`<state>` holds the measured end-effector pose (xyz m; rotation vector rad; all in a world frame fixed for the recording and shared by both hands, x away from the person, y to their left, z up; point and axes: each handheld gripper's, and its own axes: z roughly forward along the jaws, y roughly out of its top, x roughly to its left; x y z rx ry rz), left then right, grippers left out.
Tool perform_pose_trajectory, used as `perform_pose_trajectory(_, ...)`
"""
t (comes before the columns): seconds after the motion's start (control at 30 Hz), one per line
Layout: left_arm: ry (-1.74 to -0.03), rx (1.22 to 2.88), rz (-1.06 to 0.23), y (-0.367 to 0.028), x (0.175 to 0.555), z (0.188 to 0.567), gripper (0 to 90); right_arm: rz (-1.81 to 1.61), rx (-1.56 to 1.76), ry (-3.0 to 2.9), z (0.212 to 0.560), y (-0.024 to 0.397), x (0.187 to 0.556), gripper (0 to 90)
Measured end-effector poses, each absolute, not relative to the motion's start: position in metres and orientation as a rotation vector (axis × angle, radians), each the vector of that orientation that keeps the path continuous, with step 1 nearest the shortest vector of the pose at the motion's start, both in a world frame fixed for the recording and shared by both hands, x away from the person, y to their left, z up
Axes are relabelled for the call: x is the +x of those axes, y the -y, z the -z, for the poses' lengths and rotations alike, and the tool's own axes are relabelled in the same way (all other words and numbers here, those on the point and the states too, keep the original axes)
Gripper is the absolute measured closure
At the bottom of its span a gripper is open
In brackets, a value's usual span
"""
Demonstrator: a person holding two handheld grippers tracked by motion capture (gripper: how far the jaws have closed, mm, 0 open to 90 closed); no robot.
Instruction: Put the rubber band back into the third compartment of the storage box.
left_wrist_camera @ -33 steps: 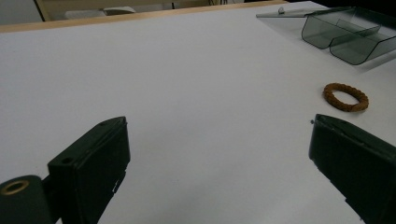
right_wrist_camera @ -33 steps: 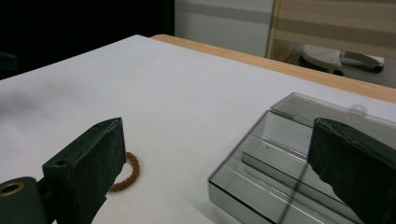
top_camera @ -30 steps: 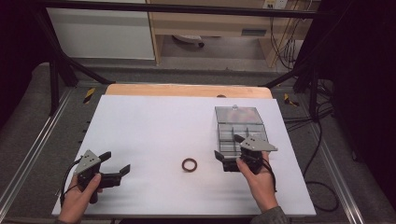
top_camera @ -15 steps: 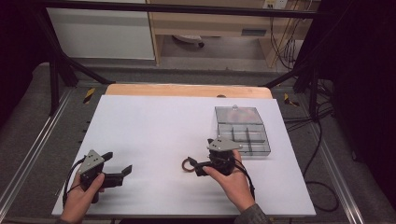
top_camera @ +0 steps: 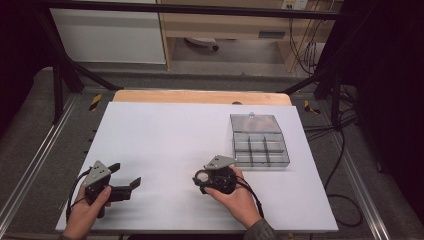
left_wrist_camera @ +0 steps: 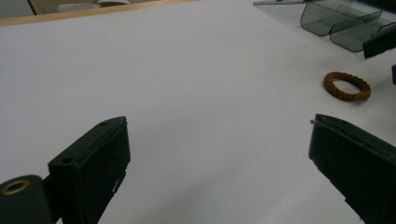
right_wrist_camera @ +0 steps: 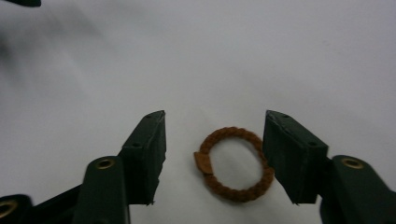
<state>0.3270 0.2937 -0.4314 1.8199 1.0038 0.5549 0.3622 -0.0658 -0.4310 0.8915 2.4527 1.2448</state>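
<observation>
the right claw (right_wrist_camera: 212, 161) has just been closing around the brown ring (right_wrist_camera: 233, 164), not pinching yet, so squeeze slowly and evenly.

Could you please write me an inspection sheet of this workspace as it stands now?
Surface: white table top, wooden strip along its far edge.
Job's things: brown braided ring flat on the table; clear compartment box open, lid laid back.
Clutter: nothing seen.
Grippers: right gripper straddles the ring, jaws have just been closing, right jaw at the ring's edge, left jaw with a gap; left gripper open over bare table.
Cables: black cable trails from the left gripper; more beyond the table's right edge.
Surroundings: metal frame rails, grey floor, cabinets behind.
</observation>
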Motion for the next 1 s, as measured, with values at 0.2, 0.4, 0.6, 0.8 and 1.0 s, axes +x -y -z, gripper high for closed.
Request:
perform_pose_trajectory(0.2,-1.002,1.815,-0.560,-0.293,0.328,0.430,5.3,-1.180,0.861,-2.525,0.447,0.055,0.361,54.9)
perform_pose_trajectory(0.4,-0.998,1.821,-0.557,-0.292,0.328,0.431,5.3,-1.125,0.841,-2.542,0.453,0.055,0.365,67.5)
perform_pose_trajectory(0.6,-0.965,1.804,-0.557,-0.291,0.326,0.430,5.1,-1.131,0.828,-2.530,0.457,0.058,0.365,82.3)
perform_pose_trajectory(0.8,-0.992,1.804,-0.549,-0.289,0.326,0.431,5.2,-1.186,0.843,-2.520,0.459,0.062,0.368,84.5)
perform_pose_trajectory(1.0,-1.011,1.811,-0.556,-0.290,0.328,0.432,5.2,-1.264,0.793,-2.497,0.452,0.062,0.363,84.5)
